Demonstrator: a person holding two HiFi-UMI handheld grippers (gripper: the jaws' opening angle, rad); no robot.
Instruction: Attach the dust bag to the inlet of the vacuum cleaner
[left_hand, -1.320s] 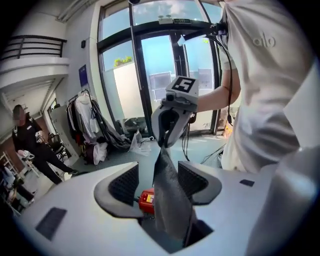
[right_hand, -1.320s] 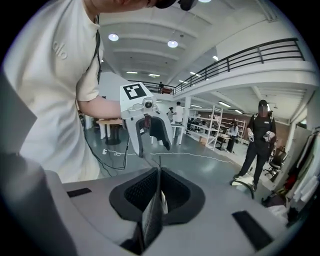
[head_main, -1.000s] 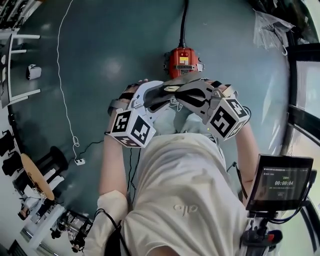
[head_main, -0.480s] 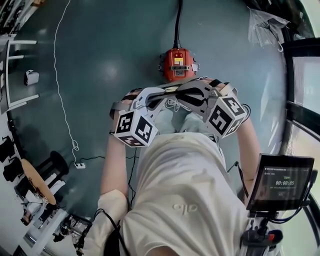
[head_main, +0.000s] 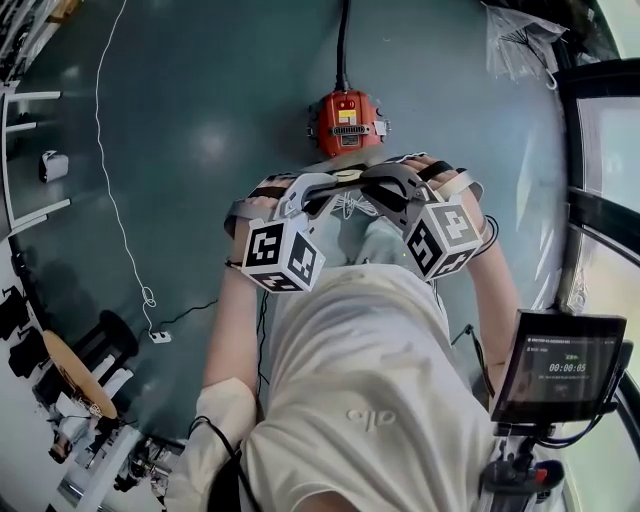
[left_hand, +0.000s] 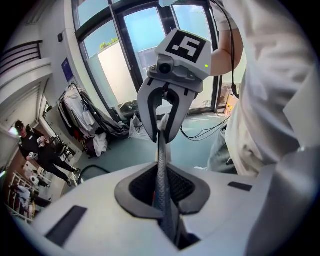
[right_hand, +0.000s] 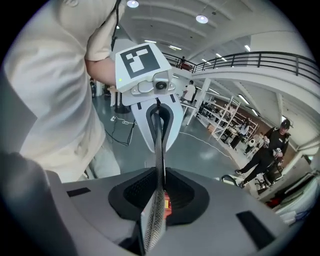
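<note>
The red vacuum cleaner (head_main: 345, 122) stands on the teal floor just beyond my hands. My left gripper (head_main: 335, 195), white, and my right gripper (head_main: 368, 190), dark grey, point at each other in front of the person's chest. A thin grey textured strip, the dust bag's edge (left_hand: 161, 150), runs edge-on between them. The left gripper (left_hand: 162, 192) is shut on one end of it. The right gripper (right_hand: 159, 200) is shut on the other end of the dust bag (right_hand: 159, 150). A sliver of the red vacuum cleaner (right_hand: 166, 204) shows between the right jaws. The rest of the bag is hidden.
A black hose (head_main: 342, 40) runs from the vacuum to the top edge. A white cord (head_main: 110, 200) trails across the floor at left. A screen on a rig (head_main: 565, 365) sits at lower right, a clear plastic bag (head_main: 520, 45) at top right. People stand far off (right_hand: 270, 150).
Both grippers have come closer together and sunk in front of the chest. The vacuum now sits higher in the head view.
</note>
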